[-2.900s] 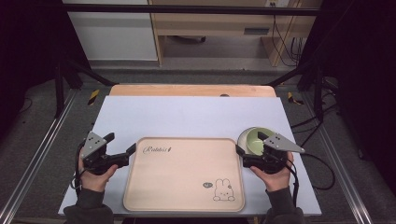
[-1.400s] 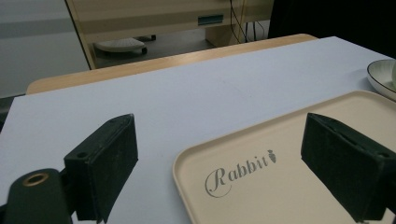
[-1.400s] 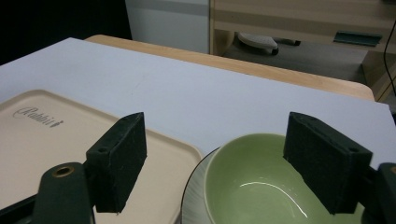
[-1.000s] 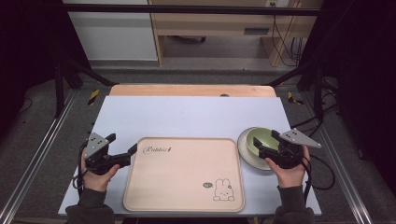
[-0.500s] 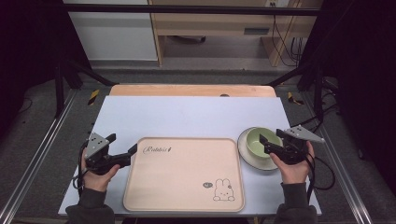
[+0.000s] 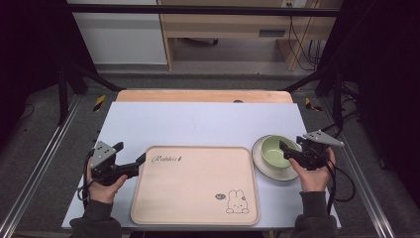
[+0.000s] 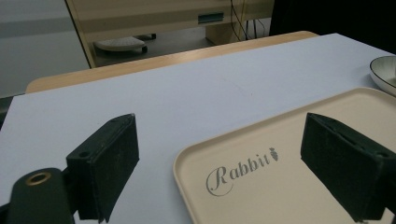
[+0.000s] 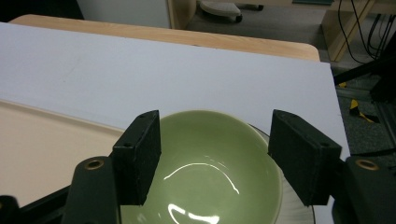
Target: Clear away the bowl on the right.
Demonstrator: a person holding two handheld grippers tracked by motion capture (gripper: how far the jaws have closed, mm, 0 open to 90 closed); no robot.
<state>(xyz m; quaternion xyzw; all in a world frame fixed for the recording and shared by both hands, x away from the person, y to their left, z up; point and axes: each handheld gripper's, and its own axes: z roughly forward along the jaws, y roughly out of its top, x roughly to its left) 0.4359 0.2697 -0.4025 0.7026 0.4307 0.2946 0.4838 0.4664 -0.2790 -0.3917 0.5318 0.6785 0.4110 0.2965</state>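
Note:
A beige tray point(image 6: 195, 183) printed with "Rabbit" and a bunny lies at the table's front middle. To its right a green bowl point(image 6: 274, 150) sits on a white plate point(image 6: 270, 170). My right gripper point(image 6: 287, 152) is open at the bowl's right side. In the right gripper view its jaws stand wide around the gripper midpoint point(image 8: 212, 140), above the bowl point(image 8: 205, 168), holding nothing. My left gripper point(image 6: 131, 152) is open at the tray's far-left corner. In the left gripper view that gripper point(image 7: 224, 140) straddles the corner of the tray point(image 7: 289, 186).
A pale blue mat point(image 6: 198, 124) covers the wooden table point(image 6: 203, 95). The plate's rim point(image 7: 385, 72) shows at the right edge of the left gripper view. Black frame posts and cables stand beyond the table's sides.
My right gripper has drawn back to the right, uncovering the bowl and plate. The left gripper has stayed at the tray's corner.

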